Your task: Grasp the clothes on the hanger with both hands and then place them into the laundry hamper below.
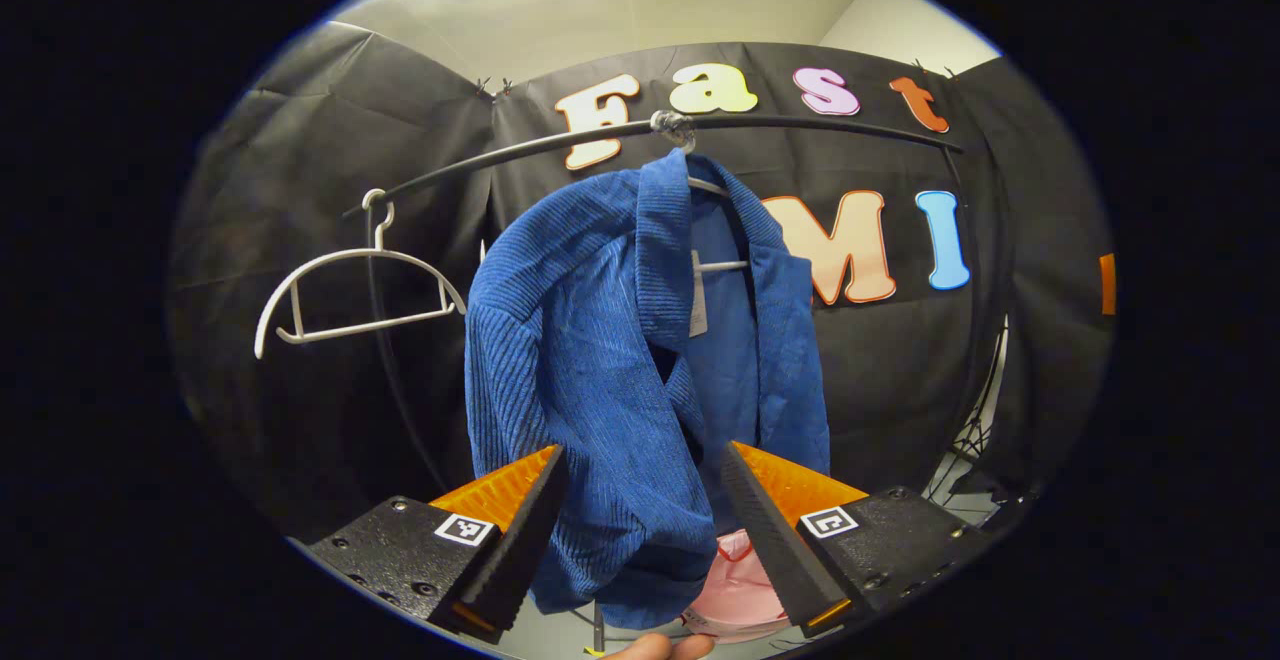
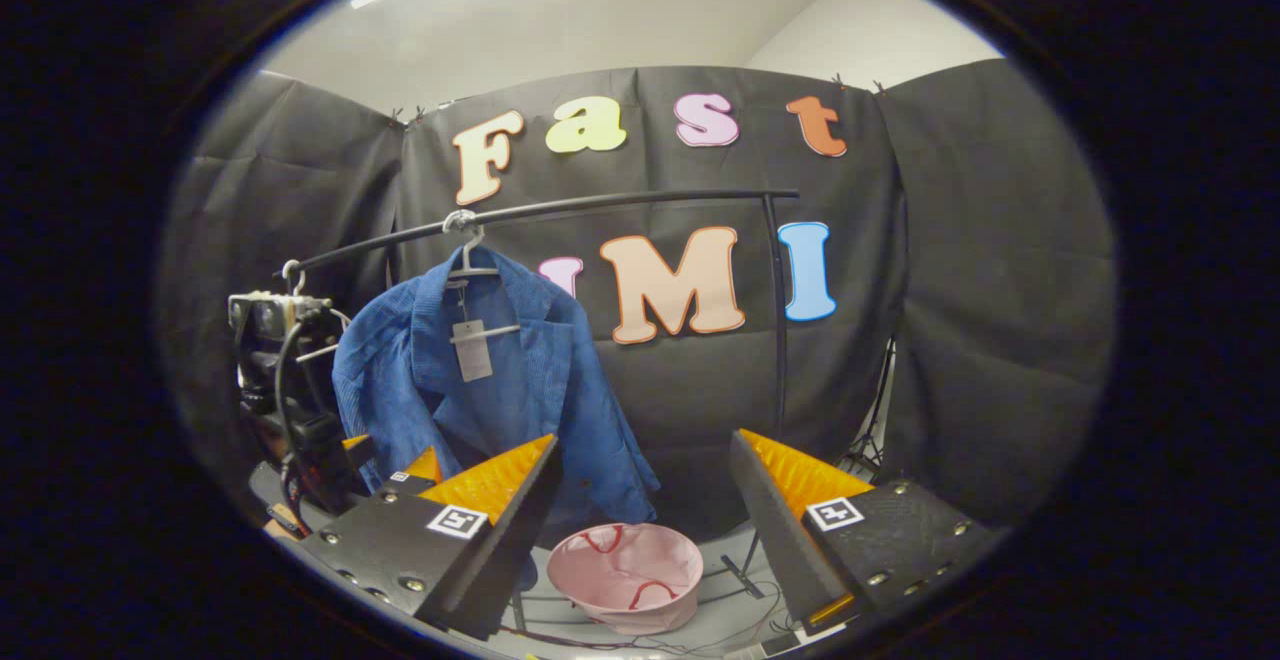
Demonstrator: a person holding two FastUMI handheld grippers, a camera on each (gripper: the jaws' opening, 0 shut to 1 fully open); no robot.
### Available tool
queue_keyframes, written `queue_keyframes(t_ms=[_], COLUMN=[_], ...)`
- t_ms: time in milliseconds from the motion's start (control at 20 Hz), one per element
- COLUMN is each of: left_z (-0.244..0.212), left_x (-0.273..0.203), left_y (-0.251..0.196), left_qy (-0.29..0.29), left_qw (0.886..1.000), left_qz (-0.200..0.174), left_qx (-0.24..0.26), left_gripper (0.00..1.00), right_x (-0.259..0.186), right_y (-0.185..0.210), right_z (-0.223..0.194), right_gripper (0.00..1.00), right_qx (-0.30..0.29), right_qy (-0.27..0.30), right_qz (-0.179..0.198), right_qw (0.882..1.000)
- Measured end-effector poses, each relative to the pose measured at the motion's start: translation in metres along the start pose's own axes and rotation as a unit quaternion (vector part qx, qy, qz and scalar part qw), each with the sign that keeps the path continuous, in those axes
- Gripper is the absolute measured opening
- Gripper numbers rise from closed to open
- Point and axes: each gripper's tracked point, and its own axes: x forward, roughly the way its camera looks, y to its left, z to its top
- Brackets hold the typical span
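My left gripper (image 1: 640, 520) gapes wide right at the hanging blue ribbed-knit jacket (image 1: 620, 360); my right gripper (image 2: 640, 520), likewise spread, trails farther off. The jacket hangs lengthwise above the pink fabric hamper (image 2: 630, 565).

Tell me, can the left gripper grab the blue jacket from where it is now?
Probably yes. In the left gripper view the left gripper is open and the blue jacket hangs right ahead between its fingers, with nothing in between. I cannot tell whether the fingers already touch the cloth.
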Motion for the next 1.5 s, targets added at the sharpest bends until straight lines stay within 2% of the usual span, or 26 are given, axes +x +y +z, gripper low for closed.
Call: queue_keyframes(t_ms=[50, 100, 200, 250, 300, 350, 450, 500, 600, 650, 700, 750, 900, 950, 1050, 1200, 1300, 1400, 1500], left_z=[-0.003, -0.005, -0.008, -0.011, -0.012, -0.013, -0.016, -0.019, -0.024, -0.022, -0.022, -0.020, -0.022, -0.023, -0.029, -0.031, -0.032, -0.036, -0.035], left_x=[0.006, 0.012, 0.023, 0.029, 0.035, 0.041, 0.052, 0.055, 0.059, 0.061, 0.061, 0.062, 0.068, 0.071, 0.076, 0.086, 0.088, 0.084, 0.078], left_y=[0.003, 0.005, 0.005, 0.009, 0.011, 0.014, 0.016, 0.016, 0.010, 0.001, -0.010, -0.020, -0.014, -0.016, -0.024, -0.023, -0.008, 0.000, 0.005], left_qy=[0.002, 0.004, 0.006, 0.010, 0.010, 0.009, 0.011, 0.015, 0.020, 0.013, 0.009, 0.009, 0.019, 0.023, 0.041, 0.058, 0.072, 0.089, 0.096], left_qw=[1.000, 1.000, 1.000, 1.000, 1.000, 0.999, 0.999, 0.999, 0.998, 0.999, 0.999, 0.999, 0.999, 0.999, 0.998, 0.997, 0.997, 0.995, 0.995], left_qz=[0.007, 0.011, 0.012, 0.015, 0.019, 0.024, 0.028, 0.033, 0.032, 0.022, 0.008, -0.003, 0.014, 0.003, -0.022, -0.036, -0.013, -0.001, 0.004], left_qx=[-0.002, -0.005, -0.010, -0.012, -0.016, -0.023, -0.038, -0.041, -0.044, -0.043, -0.043, -0.036, -0.023, -0.033, -0.049, -0.019, -0.018, -0.035, -0.031], left_gripper=[0.95, 1.00, 1.00, 1.00, 1.00, 0.95, 1.00, 0.95, 0.98, 0.95, 0.96, 0.96, 0.88, 0.83, 0.64, 0.36, 0.17, 0.04, 0.00], right_x=[0.003, 0.005, 0.012, 0.016, 0.021, 0.026, 0.037, 0.042, 0.053, 0.059, 0.067, 0.075, 0.100, 0.111, 0.132, 0.162, 0.183, 0.202, 0.218], right_y=[0.004, 0.009, 0.018, 0.023, 0.024, 0.025, 0.028, 0.029, 0.031, 0.031, 0.030, 0.029, 0.030, 0.031, 0.037, 0.056, 0.067, 0.080, 0.092], right_z=[-0.003, -0.005, -0.007, -0.007, -0.006, -0.004, -0.005, -0.007, -0.006, -0.005, -0.008, -0.010, -0.006, -0.004, -0.007, -0.014, -0.021, -0.028, -0.030], right_gripper=[0.96, 1.00, 1.00, 0.96, 1.00, 1.00, 1.00, 1.00, 1.00, 0.96, 1.00, 1.00, 1.00, 0.96, 1.00, 1.00, 0.96, 1.00, 1.00], right_qx=[-0.002, -0.004, -0.007, -0.007, -0.006, -0.005, 0.000, 0.002, -0.006, -0.014, -0.024, -0.031, -0.039, -0.043, -0.045, -0.023, -0.020, -0.012, -0.002], right_qy=[0.005, 0.008, 0.013, 0.012, 0.008, 0.006, 0.006, 0.009, 0.011, 0.010, 0.012, 0.020, 0.013, 0.008, 0.007, 0.018, 0.028, 0.040, 0.045], right_qz=[-0.002, -0.003, -0.007, -0.007, -0.011, -0.013, -0.015, -0.014, -0.003, 0.006, 0.015, 0.023, 0.055, 0.065, 0.086, 0.123, 0.141, 0.161, 0.177], right_qw=[1.000, 1.000, 1.000, 1.000, 1.000, 1.000, 1.000, 1.000, 1.000, 1.000, 1.000, 0.999, 0.998, 0.997, 0.995, 0.992, 0.989, 0.986, 0.983])
